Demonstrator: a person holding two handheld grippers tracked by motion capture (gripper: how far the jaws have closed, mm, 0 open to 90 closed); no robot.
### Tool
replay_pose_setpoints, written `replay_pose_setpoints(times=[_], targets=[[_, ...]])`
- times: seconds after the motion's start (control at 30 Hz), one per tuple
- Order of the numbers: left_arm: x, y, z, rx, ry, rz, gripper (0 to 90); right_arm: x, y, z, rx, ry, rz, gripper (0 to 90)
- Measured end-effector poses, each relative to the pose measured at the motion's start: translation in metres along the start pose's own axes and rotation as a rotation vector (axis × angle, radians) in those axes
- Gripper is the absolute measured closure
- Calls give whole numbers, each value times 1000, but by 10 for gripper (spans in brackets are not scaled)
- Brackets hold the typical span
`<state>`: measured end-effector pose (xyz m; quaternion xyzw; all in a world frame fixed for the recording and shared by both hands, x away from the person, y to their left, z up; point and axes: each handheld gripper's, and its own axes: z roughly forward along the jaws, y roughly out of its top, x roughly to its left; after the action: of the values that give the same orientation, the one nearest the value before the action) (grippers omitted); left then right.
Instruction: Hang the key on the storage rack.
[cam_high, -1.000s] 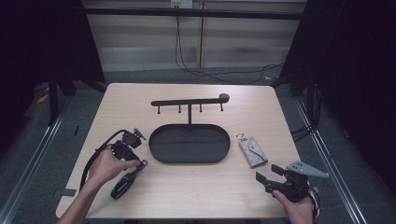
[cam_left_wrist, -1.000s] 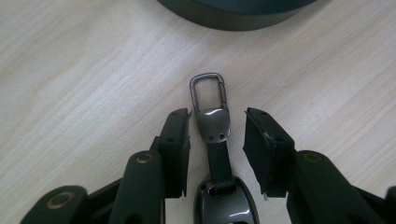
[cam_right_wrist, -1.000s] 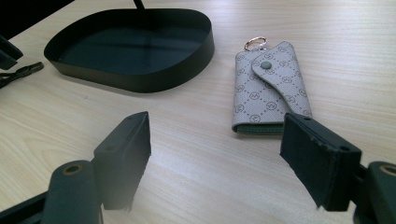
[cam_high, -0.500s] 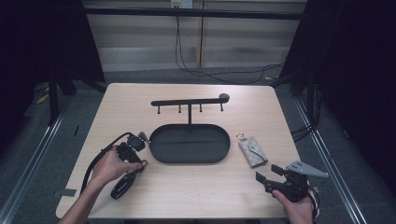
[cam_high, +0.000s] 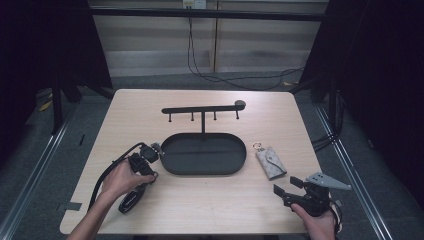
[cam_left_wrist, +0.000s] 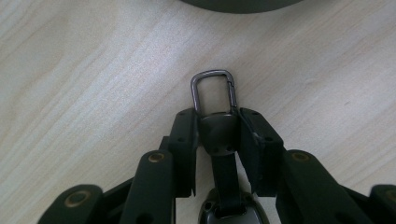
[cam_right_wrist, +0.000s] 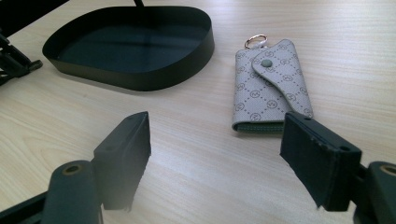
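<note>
1. Currently the left claw (cam_left_wrist: 217, 135) is pinched on a dark key fob (cam_left_wrist: 219, 130); its metal clip (cam_left_wrist: 212, 91) sticks out past the jaws, just above the wood. In the high view this claw (cam_high: 150, 152) sits just left of the tray (cam_high: 172, 167), and a black strap (cam_high: 131, 197) trails back under the hand.

2. Judging by the layout, the step in hand is carrying the fob toward the hook stand (cam_high: 202, 109) that rises from the tray, or into the tray itself; I cannot tell which is meant.

3. Next, the move probably calls for lifting the fob clear of the tray wall and, if a hook is the goal, turning the clip so its loop faces a peg. The grip is on the fob's neck, so the clip stays free.

4. Meanwhile the right claw (cam_right_wrist: 217, 158) is spread wide and holds nothing. It hovers near the front right corner, pointed at a grey key pouch (cam_right_wrist: 271, 88) lying flat beside the tray (cam_right_wrist: 140, 77), well apart from the jaws.

5. Underneath is a pale wood-grain table (cam_high: 145, 115), bare except for these things.

6. Around it the room is dark, with black drapes at both sides, a grey floor, and cables (cam_high: 240, 80) hanging down the back wall.
</note>
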<state>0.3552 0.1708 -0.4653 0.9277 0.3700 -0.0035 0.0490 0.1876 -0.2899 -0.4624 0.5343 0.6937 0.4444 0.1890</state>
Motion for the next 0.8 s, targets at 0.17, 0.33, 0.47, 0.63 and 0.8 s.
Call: replay_pose_setpoints(times=[0.17, 0.33, 0.47, 0.63, 0.8], targets=[[-1, 6, 0, 34, 17, 14, 703, 0, 0, 1, 3, 0, 0, 244], [0, 7, 0, 41, 4, 2, 707, 0, 0, 1, 3, -1, 1, 245], [1, 5, 0, 28, -8, 8, 707, -1, 0, 1, 5, 1, 4, 246], [9, -2, -2, 10, -55, -3, 708, -1, 0, 2, 7, -4, 8, 246], [12, -5, -4, 4, -49, -16, 708, -1, 0, 1, 6, -5, 8, 246]])
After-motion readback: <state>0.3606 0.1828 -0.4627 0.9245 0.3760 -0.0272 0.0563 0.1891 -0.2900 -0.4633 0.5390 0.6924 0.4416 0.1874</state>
